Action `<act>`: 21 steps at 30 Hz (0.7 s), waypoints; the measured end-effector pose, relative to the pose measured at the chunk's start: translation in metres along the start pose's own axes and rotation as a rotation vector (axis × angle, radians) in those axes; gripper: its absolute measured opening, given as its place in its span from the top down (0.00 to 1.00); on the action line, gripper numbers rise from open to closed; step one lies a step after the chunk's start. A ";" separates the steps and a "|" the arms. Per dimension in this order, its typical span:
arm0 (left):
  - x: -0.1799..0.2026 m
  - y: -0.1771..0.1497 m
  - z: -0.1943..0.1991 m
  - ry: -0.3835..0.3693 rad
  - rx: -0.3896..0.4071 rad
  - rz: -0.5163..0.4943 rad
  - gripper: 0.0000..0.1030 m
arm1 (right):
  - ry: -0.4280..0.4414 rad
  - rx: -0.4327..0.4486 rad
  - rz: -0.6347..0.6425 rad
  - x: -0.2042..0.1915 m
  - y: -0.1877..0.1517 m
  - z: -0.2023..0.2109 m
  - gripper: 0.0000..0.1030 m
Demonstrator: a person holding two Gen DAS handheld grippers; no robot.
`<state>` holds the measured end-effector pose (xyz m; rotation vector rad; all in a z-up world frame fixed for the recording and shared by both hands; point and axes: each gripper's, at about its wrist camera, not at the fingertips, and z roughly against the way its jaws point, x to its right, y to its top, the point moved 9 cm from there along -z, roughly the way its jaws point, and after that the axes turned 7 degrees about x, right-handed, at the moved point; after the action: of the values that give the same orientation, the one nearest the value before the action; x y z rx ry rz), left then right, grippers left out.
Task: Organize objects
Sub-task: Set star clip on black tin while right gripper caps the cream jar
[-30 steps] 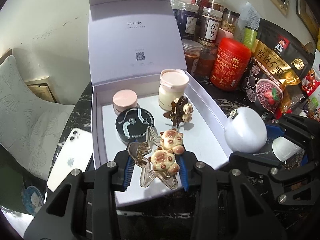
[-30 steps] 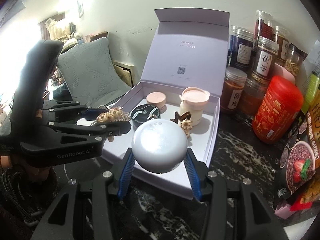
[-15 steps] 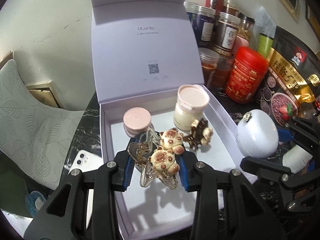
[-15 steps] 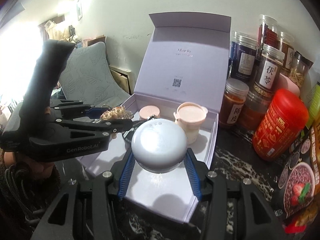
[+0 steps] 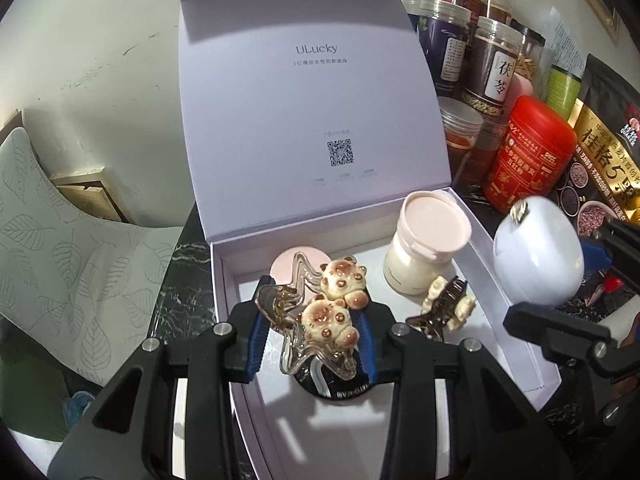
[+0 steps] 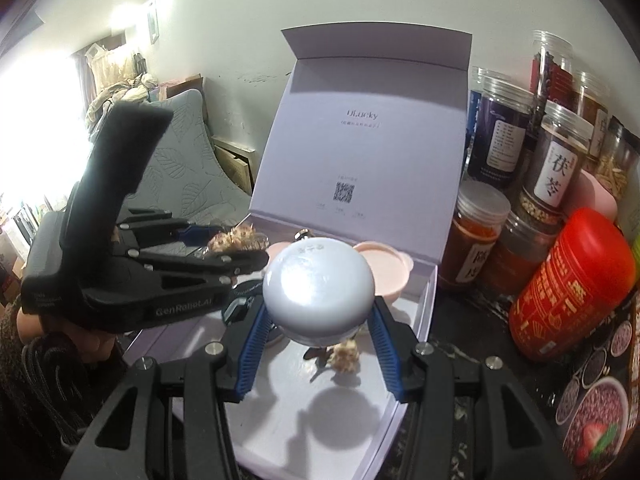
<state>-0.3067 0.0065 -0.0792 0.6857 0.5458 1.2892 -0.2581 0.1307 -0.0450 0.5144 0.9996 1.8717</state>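
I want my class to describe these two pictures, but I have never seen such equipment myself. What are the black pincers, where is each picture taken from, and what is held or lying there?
There is no robot: a person holds a two-finger clamp in each hand, with a wide-angle camera on each looking along its fingers. One picture comes from the left gripper, shut on a clear hair claw with bear figures. The other comes from the right gripper, shut on a white round case. Both hover over an open lilac gift box on a dark marble top. Inside stand a cream jar with a pink lid, a smaller pink-lidded jar, a black round compact and a brown hair clip. Food jars and a red canister stand beside it.
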 end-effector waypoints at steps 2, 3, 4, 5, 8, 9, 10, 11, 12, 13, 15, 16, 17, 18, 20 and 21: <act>0.001 0.002 -0.004 -0.003 -0.004 -0.004 0.65 | 0.001 0.003 0.002 0.001 0.005 -0.003 0.51; 0.001 0.003 -0.007 -0.009 -0.009 -0.004 0.65 | 0.003 0.006 0.005 0.002 0.008 -0.005 0.51; 0.000 0.003 -0.008 -0.013 -0.014 -0.002 0.65 | 0.005 0.007 0.009 0.003 0.010 -0.007 0.51; 0.000 0.003 -0.010 -0.015 -0.019 0.000 0.65 | 0.005 0.008 0.010 0.004 0.012 -0.009 0.51; 0.001 -0.003 -0.015 -0.018 -0.044 0.003 0.65 | -0.001 0.008 0.000 0.011 0.018 -0.017 0.51; 0.001 -0.004 -0.016 -0.020 -0.051 0.003 0.65 | -0.004 0.005 -0.005 0.014 0.019 -0.020 0.51; 0.001 -0.007 -0.018 -0.020 -0.059 0.006 0.65 | -0.009 -0.001 -0.010 0.017 0.019 -0.024 0.51; 0.001 -0.008 -0.018 -0.018 -0.063 0.006 0.65 | -0.015 -0.008 -0.011 0.021 0.020 -0.029 0.51; 0.001 -0.009 -0.018 -0.016 -0.064 0.005 0.65 | -0.027 -0.016 -0.014 0.025 0.020 -0.034 0.51; 0.001 -0.010 -0.017 -0.013 -0.066 0.002 0.65 | -0.035 -0.019 -0.017 0.028 0.020 -0.036 0.51; 0.003 -0.012 -0.017 -0.013 -0.067 -0.006 0.65 | -0.040 -0.025 -0.022 0.034 0.019 -0.041 0.51; 0.003 -0.012 -0.017 -0.011 -0.069 -0.007 0.65 | -0.040 -0.027 -0.025 0.036 0.018 -0.042 0.51; 0.004 -0.013 -0.018 -0.012 -0.071 -0.008 0.65 | -0.039 -0.031 -0.027 0.038 0.017 -0.044 0.51; 0.005 -0.014 -0.018 -0.013 -0.072 -0.009 0.65 | -0.039 -0.035 -0.030 0.039 0.016 -0.045 0.51; 0.005 -0.015 -0.020 -0.014 -0.079 -0.008 0.65 | -0.036 -0.037 -0.038 0.040 0.015 -0.047 0.51; 0.005 -0.017 -0.020 -0.015 -0.083 -0.002 0.65 | -0.033 -0.035 -0.043 0.040 0.015 -0.047 0.51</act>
<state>-0.3088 0.0124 -0.1053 0.6248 0.4782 1.2967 -0.3184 0.1417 -0.0626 0.4980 0.9477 1.8342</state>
